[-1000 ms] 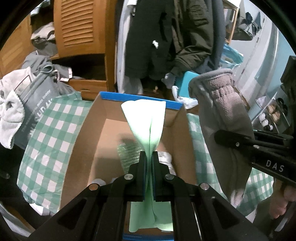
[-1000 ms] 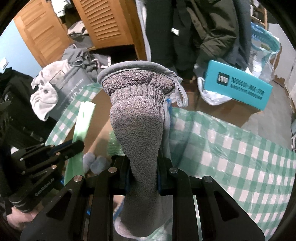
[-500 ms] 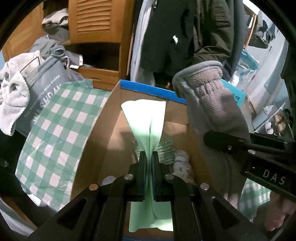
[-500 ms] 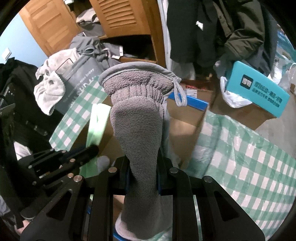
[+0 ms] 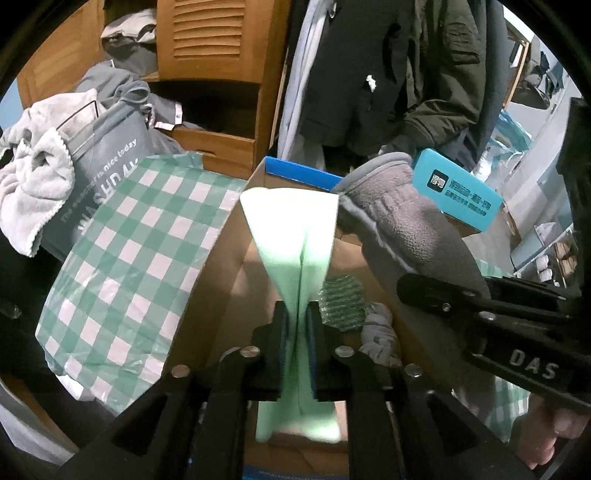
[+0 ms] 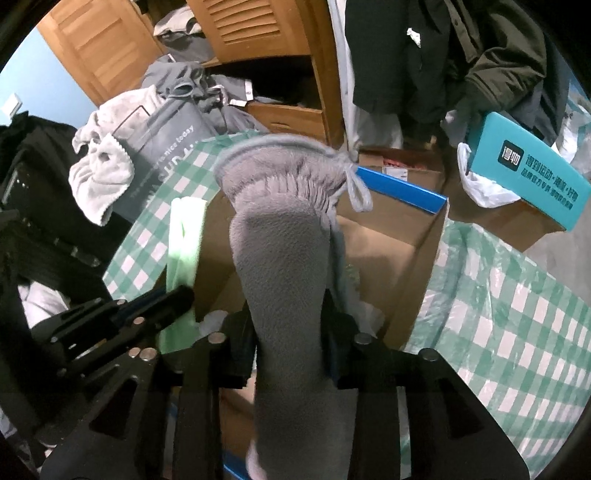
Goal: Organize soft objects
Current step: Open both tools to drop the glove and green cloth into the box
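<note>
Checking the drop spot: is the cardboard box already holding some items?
Yes, the cardboard box holds a pale bundled fabric and a green-patterned packet.

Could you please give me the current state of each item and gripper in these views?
left gripper: jaws opening, green cloth between them
right gripper: jaws opening, grey glove between them
green cloth: pinched into a fan, over the box
grey glove: upright, cuff up, over the box
cardboard box: open, soft items already inside
checked tablecloth: spread beneath the box
wardrobe door: open
</note>
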The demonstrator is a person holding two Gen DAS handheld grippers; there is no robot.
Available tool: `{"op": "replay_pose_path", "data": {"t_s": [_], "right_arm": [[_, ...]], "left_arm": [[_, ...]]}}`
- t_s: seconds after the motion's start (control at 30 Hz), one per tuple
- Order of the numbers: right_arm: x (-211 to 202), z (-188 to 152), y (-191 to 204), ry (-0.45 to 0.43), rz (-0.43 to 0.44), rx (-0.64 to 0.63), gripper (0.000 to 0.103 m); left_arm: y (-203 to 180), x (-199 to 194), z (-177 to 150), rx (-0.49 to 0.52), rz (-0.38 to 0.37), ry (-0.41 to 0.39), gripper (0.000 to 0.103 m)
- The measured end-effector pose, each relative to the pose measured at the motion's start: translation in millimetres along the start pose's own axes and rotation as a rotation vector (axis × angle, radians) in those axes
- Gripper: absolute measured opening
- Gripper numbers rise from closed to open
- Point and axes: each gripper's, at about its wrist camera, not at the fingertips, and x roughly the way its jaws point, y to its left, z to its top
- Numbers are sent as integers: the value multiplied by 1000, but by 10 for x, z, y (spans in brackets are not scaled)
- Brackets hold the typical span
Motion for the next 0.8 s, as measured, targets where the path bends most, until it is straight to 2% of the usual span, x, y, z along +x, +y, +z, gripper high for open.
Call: {"op": "replay_pose_path", "data": {"t_s": [0.13, 0.2, 0.37, 0.47, 0.6, 0.8], "right_arm": [[-35, -8, -17, -1, 6, 5, 47], [-63, -13, -26, -10, 2, 5, 51], [-182, -15, -104, -33, -6, 21, 58], [-268, -24, -146, -46, -16, 28, 62], [-404, -52, -182, -69, -28, 28, 67], [-648, -101, -207, -108, -51, 16, 73]], "left_arm": [[-1, 4, -15, -3, 23, 2, 31], [-16, -18, -12, -1, 37, -5, 47], [-94, -82, -9, 15, 49, -17, 59], [-159, -136, -12, 28, 42, -18, 61], [-253, -235, -33, 45, 42, -34, 75], [-423, -328, -75, 98, 50, -37, 75]]}}
